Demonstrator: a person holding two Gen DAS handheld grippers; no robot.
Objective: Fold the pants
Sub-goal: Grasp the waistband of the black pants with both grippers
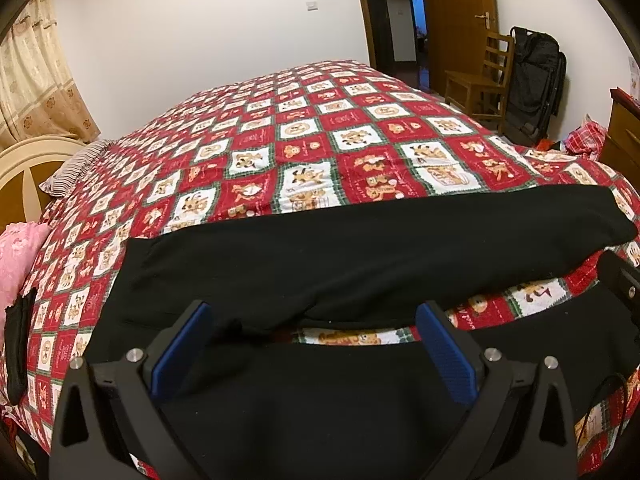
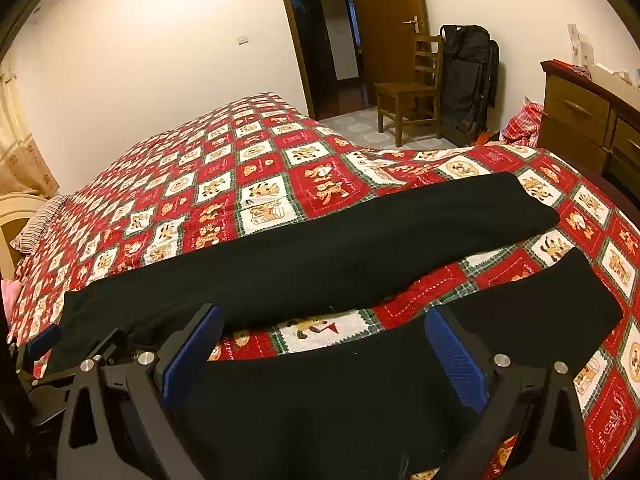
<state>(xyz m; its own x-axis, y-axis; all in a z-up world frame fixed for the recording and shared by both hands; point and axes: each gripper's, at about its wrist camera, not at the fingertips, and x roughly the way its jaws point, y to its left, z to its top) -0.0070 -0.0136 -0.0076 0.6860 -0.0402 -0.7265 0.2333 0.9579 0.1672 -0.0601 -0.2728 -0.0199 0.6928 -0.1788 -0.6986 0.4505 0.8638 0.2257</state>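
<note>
Black pants (image 1: 360, 240) spread on patchwork bedspread (image 1: 280, 140), near leg under wide-spread left gripper (image 1: 316, 328), right gripper (image 2: 324, 332) equally wide, far leg ahead

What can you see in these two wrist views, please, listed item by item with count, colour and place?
pants: one, black, spread across the near bed, legs apart
quilt: one, red, white and green checks, covering the bed
pink pillow: one, left bed edge
chair: one, brown wood, by the door
door: one, brown, open
black bag: one, against the far wall
dresser: one, brown, right
curtain: one, beige, left
left tool: one, black with blue pads, open over the pants
right tool: one, same colours, open over the near leg
</note>
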